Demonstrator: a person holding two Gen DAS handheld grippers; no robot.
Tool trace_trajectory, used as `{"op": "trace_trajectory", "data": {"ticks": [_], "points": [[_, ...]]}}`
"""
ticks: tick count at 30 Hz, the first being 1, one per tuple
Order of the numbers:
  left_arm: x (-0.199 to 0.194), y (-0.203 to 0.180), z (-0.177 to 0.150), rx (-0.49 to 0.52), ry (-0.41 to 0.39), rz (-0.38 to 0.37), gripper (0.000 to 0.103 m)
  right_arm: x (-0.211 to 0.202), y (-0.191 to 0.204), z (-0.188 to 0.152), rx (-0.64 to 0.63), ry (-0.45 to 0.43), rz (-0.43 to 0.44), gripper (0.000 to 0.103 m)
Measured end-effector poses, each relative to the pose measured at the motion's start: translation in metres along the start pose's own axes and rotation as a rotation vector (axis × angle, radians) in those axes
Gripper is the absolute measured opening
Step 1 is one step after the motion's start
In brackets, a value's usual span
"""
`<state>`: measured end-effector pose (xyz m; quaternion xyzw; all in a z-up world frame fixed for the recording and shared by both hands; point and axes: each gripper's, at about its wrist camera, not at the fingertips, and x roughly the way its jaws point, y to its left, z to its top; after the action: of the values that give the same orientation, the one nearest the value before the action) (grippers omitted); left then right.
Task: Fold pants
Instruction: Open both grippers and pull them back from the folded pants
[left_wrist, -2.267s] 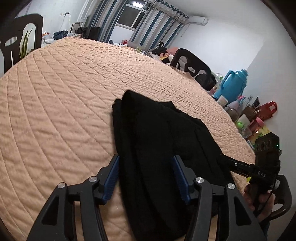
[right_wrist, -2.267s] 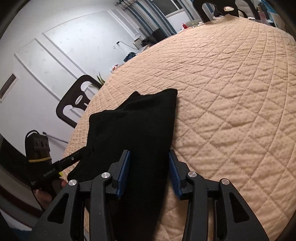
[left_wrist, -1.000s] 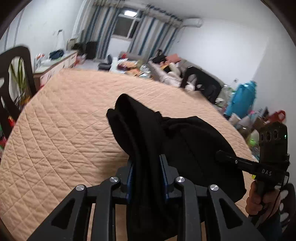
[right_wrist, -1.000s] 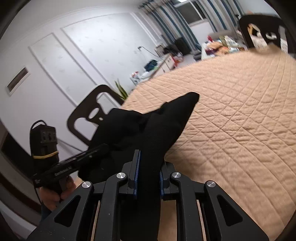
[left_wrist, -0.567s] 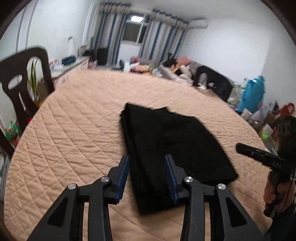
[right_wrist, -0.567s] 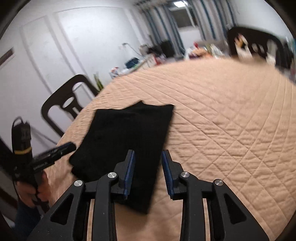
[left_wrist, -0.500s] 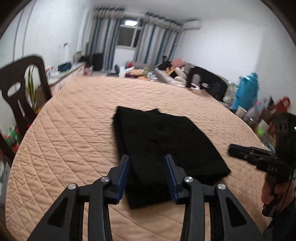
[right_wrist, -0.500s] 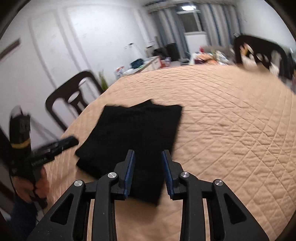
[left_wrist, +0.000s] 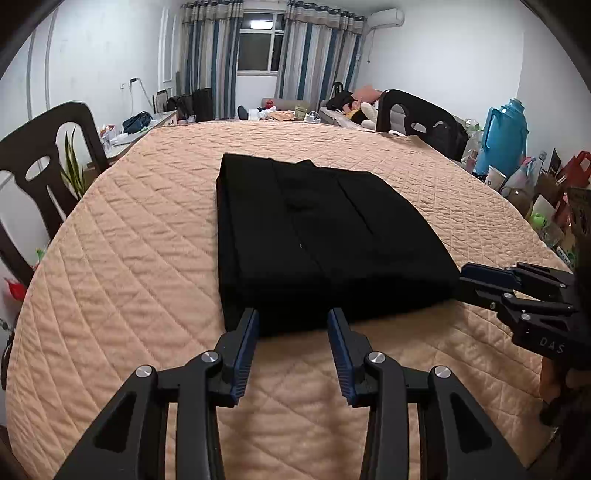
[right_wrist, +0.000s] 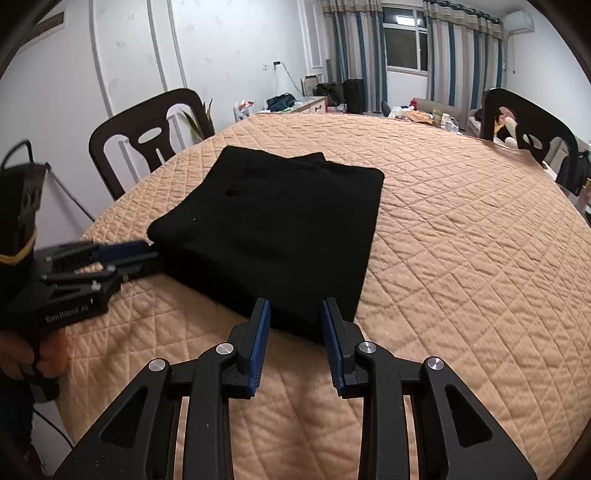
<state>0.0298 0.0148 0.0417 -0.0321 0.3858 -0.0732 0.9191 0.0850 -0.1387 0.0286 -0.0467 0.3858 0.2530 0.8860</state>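
Black pants (left_wrist: 314, 236), 1 pc, soft matte cloth folded to a thick flat rectangle, lie on the near half of the peach quilted counter (left_wrist: 147, 258), diamond-stitched, round-edged. Two grippers, hard black plastic w/ blue ribbed pads: left gripper (left_wrist: 291, 332) and right gripper (right_wrist: 295, 321), fingers just let go, moderately parted, nothing held, tips at the pants' near edge. Two black chairs, one (right_wrist: 147, 136) at the left.
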Motion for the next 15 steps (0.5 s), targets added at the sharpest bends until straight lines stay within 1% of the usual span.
{"op": "trace_trajectory", "data": {"ticks": [2, 7, 10, 12, 13, 15], "points": [[-0.008, -0.004, -0.005, 0.011, -0.02, 0.035, 0.041, -0.007, 0.002, -0.005, 0.011, -0.007, 0.013, 0.029], [-0.022, -0.009, -0.012, 0.023, -0.041, 0.057, 0.042, -0.019, 0.007, -0.018, -0.003, -0.005, 0.012, 0.029], [-0.025, -0.009, -0.016, 0.026, -0.043, 0.075, 0.042, -0.023, 0.009, -0.024, -0.013, -0.003, -0.017, 0.031], [-0.024, -0.007, -0.019, 0.026, -0.041, 0.082, 0.043, -0.023, 0.011, -0.028, -0.016, 0.002, -0.041, 0.034], [-0.022, -0.005, -0.02, 0.029, -0.036, 0.091, 0.045, -0.022, 0.011, -0.03, -0.018, 0.004, -0.051, 0.035], [-0.014, -0.002, -0.022, 0.025, -0.017, 0.115, 0.045, -0.017, 0.012, -0.031, -0.027, 0.016, -0.069, 0.036]]}}
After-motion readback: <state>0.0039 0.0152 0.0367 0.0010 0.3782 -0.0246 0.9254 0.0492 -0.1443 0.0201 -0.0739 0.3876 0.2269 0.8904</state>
